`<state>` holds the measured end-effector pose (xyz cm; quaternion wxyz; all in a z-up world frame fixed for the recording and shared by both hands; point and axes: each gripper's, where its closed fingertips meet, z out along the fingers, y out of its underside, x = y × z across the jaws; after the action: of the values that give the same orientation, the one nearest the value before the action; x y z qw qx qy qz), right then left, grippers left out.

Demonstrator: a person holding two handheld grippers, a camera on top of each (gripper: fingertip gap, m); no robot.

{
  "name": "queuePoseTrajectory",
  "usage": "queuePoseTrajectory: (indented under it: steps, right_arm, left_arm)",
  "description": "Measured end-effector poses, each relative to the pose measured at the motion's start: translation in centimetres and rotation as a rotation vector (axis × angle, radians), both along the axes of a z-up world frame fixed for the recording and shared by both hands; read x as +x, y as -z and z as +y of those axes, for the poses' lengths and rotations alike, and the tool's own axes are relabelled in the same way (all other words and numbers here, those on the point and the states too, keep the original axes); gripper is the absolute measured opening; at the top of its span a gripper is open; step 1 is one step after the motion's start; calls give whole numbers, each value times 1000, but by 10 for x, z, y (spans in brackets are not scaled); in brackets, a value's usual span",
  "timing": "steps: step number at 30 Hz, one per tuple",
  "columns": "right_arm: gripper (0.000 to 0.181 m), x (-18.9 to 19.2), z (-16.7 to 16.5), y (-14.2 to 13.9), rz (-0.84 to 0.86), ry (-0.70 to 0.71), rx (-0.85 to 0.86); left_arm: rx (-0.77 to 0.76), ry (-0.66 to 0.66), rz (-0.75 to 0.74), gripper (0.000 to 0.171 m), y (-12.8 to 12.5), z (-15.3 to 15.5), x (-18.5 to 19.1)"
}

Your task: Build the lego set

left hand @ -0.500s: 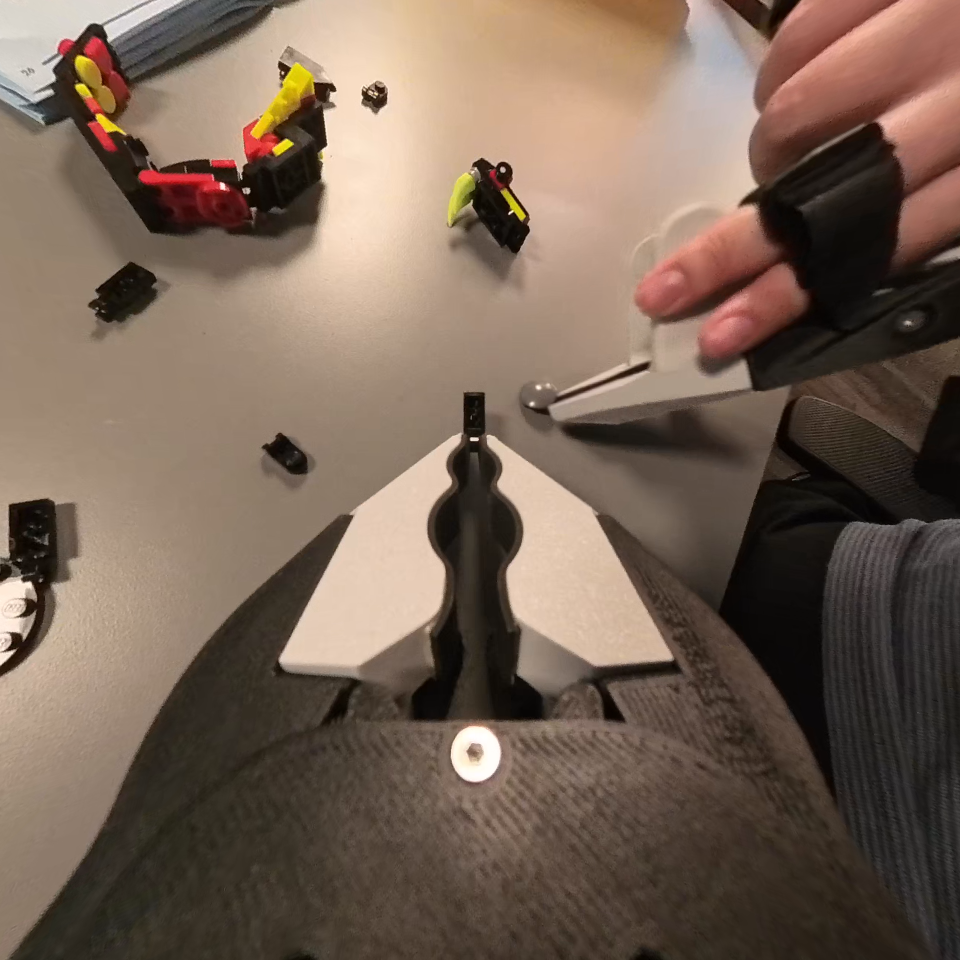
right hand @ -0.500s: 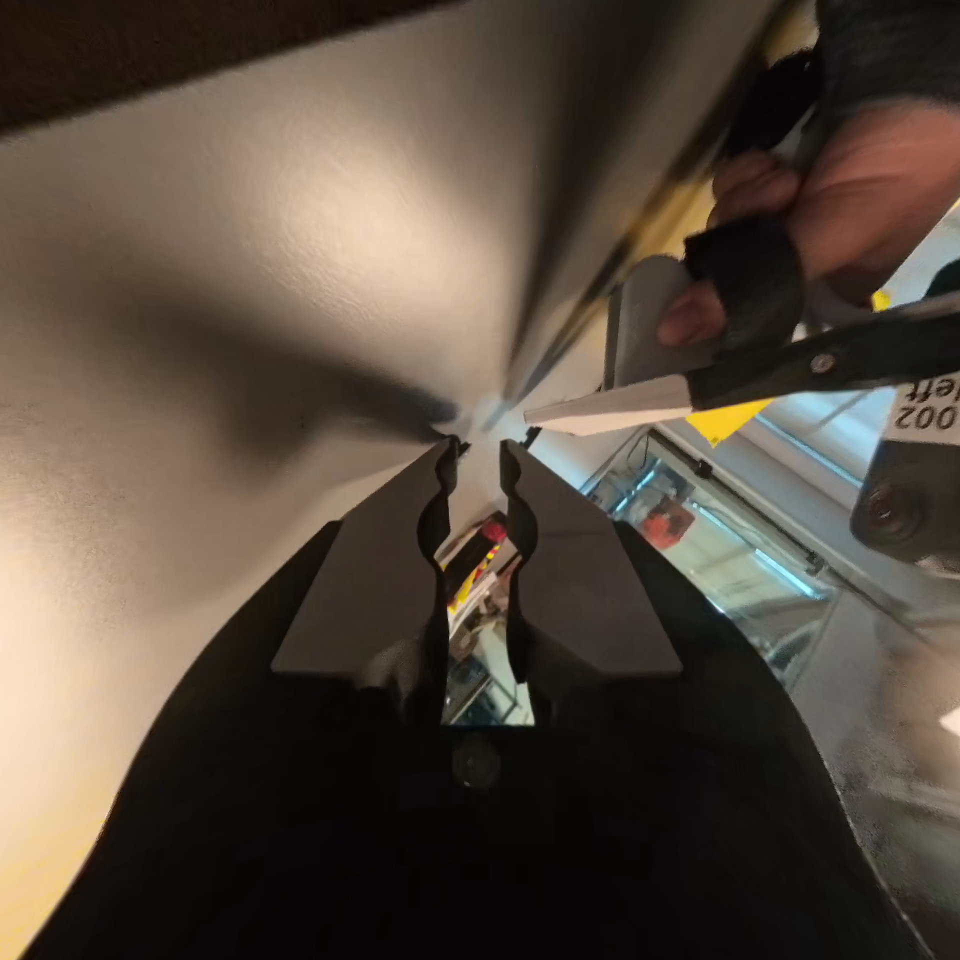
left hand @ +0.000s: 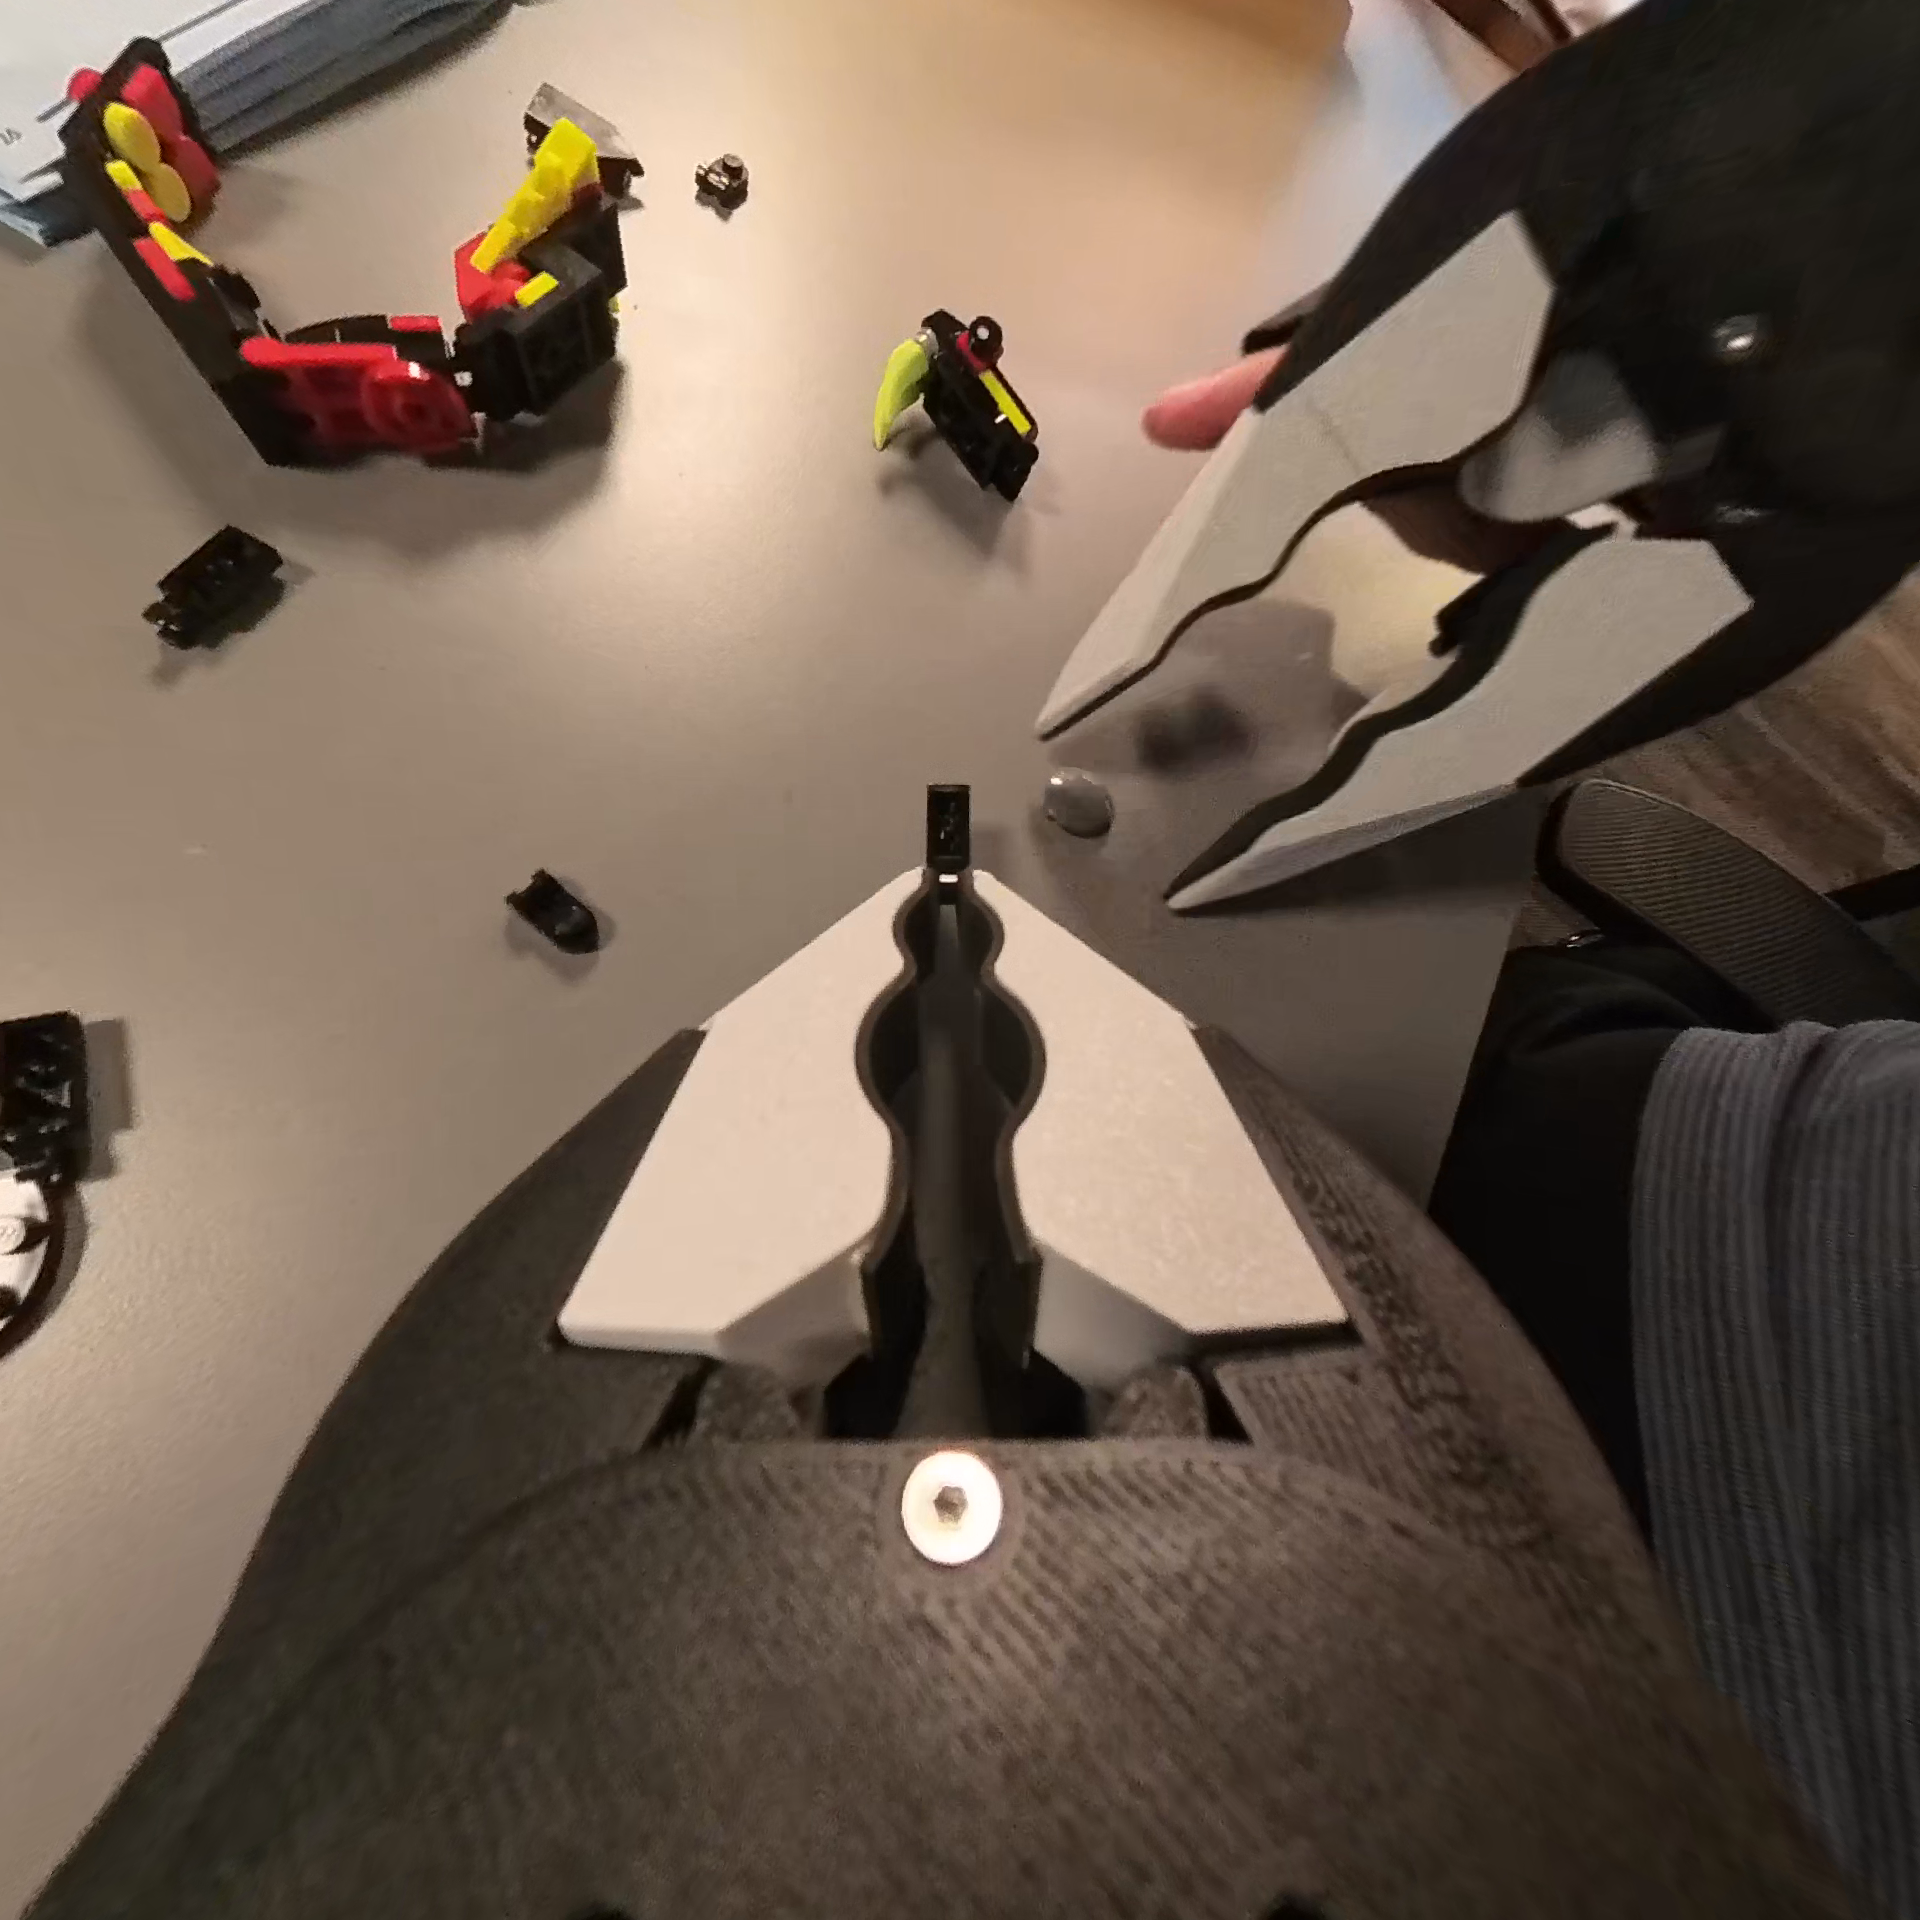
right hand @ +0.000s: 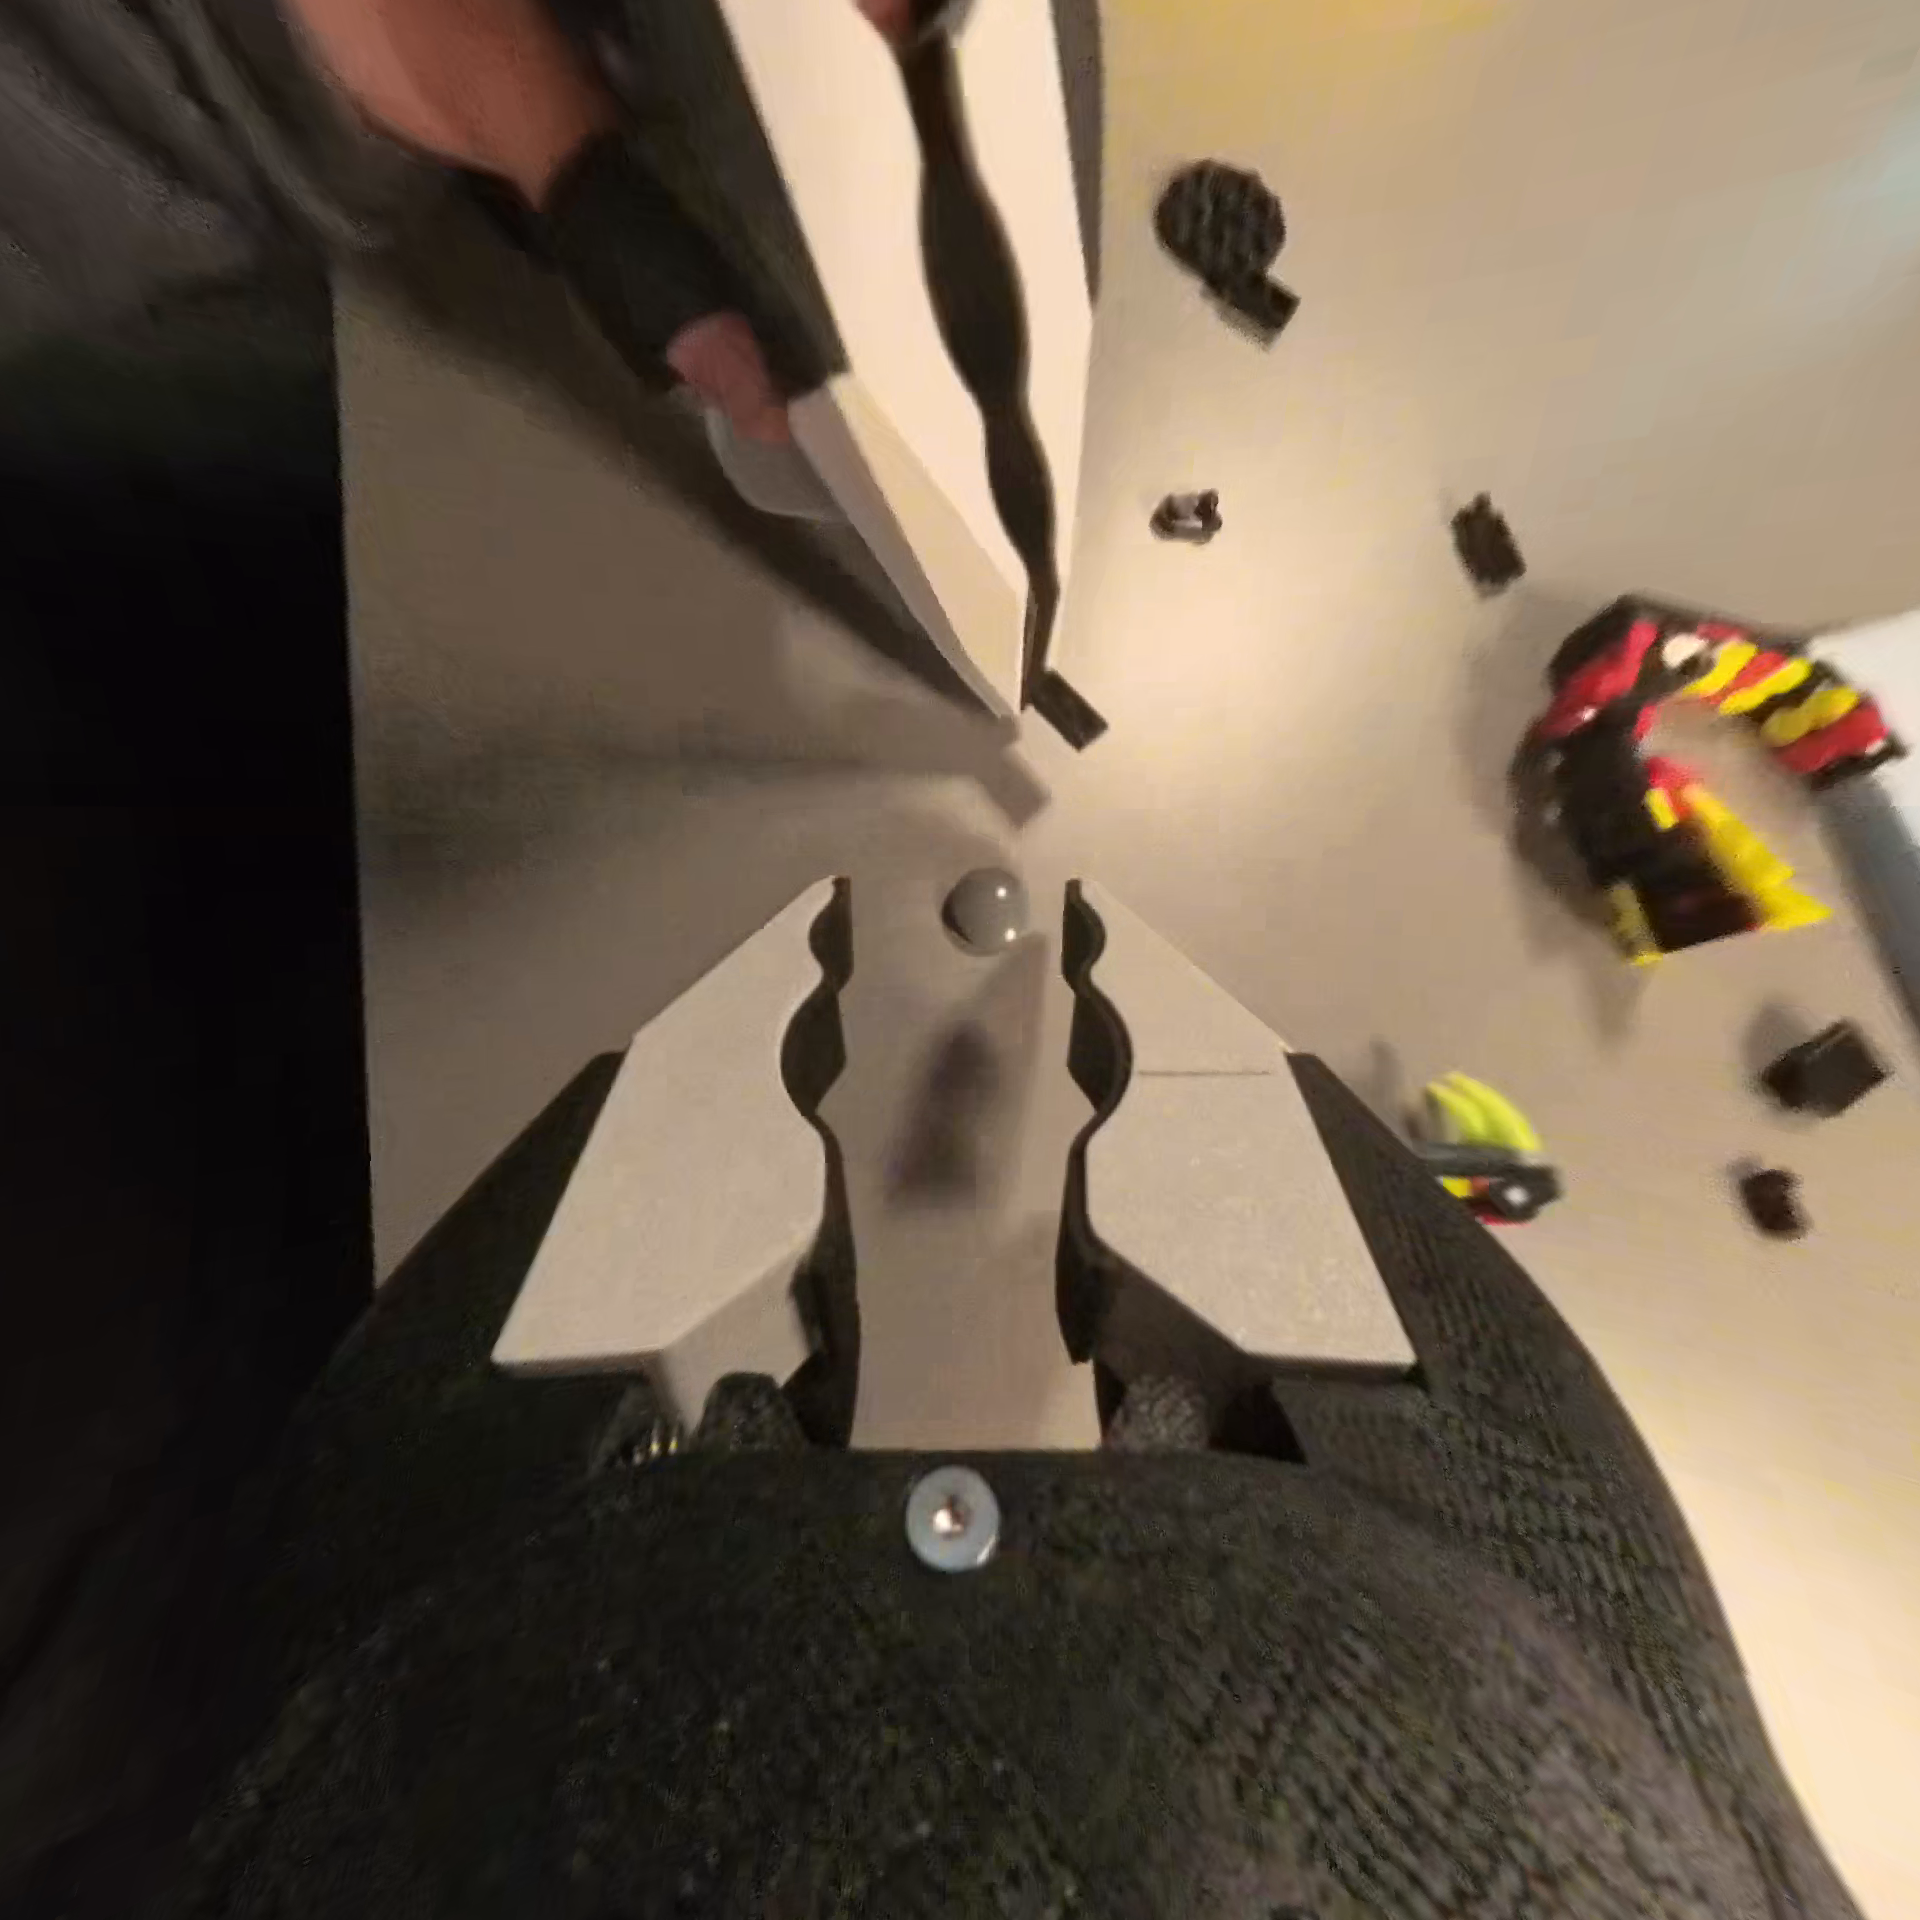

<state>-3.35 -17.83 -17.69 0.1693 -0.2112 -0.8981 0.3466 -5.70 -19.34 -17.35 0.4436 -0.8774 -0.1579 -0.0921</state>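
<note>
My left gripper (left hand: 948, 883) is shut on a small black lego piece (left hand: 948, 831) that sticks out past its tips, a little above the grey table (left hand: 675, 644). A small round grey piece (left hand: 1076, 805) lies on the table just right of it. My right gripper (right hand: 954, 888) is open, with the round grey piece (right hand: 980, 907) between its fingertips. It also shows in the left wrist view (left hand: 1117, 821). The red, black and yellow build (left hand: 343, 312) lies at the far left. A small black assembly with a lime claw (left hand: 966, 400) lies behind the grippers.
Loose black pieces lie on the table (left hand: 213, 587) (left hand: 553, 911) (left hand: 42, 1081) (left hand: 722, 171). A stack of papers (left hand: 62, 114) is at the far left corner. The table edge runs close on the right, with a chair (left hand: 1714, 914) and a person's leg (left hand: 1766, 1299) beyond. My left and right fingertips are right by each other.
My right gripper has rolled from edge-on to flat and opened wider, now straddling the round grey piece. My left gripper has stayed put with the black piece.
</note>
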Motion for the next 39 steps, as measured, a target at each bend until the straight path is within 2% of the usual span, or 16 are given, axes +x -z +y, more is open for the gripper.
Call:
queuePoseTrajectory:
  steps: [4, 8, 15, 18, 22, 25, 31, 39]
  right_arm:
    - [27, -7, 2, 3, -32, 78, -93]
    - [14, -4, 0, 4, -84, 81, -124]
    - [12, -4, 0, 3, -149, 91, -188]
    - [12, -7, 3, 1, -85, 65, -192]
    - [12, -12, 0, -25, 39, -11, -250]
    - [12, -14, -3, -29, 83, -83, -193]
    - [12, -10, -17, -19, -25, -184, -179]
    - [12, -11, -16, -12, -32, -239, -100]
  left_arm:
    - [-9, 16, 24, 2, 1, 0, 2]
    - [-17, 55, 46, 2, 2, 1, 8]
    - [-8, 92, 13, 2, 1, 2, 14]
    - [-16, 111, 37, 2, 2, 2, 16]
    - [-40, 148, 118, 2, 4, 4, 16]
    - [-48, 178, 148, 2, 5, 6, 16]
    - [-49, 192, 164, 2, 6, 6, 18]
    - [-48, 206, 179, 2, 6, 6, 20]
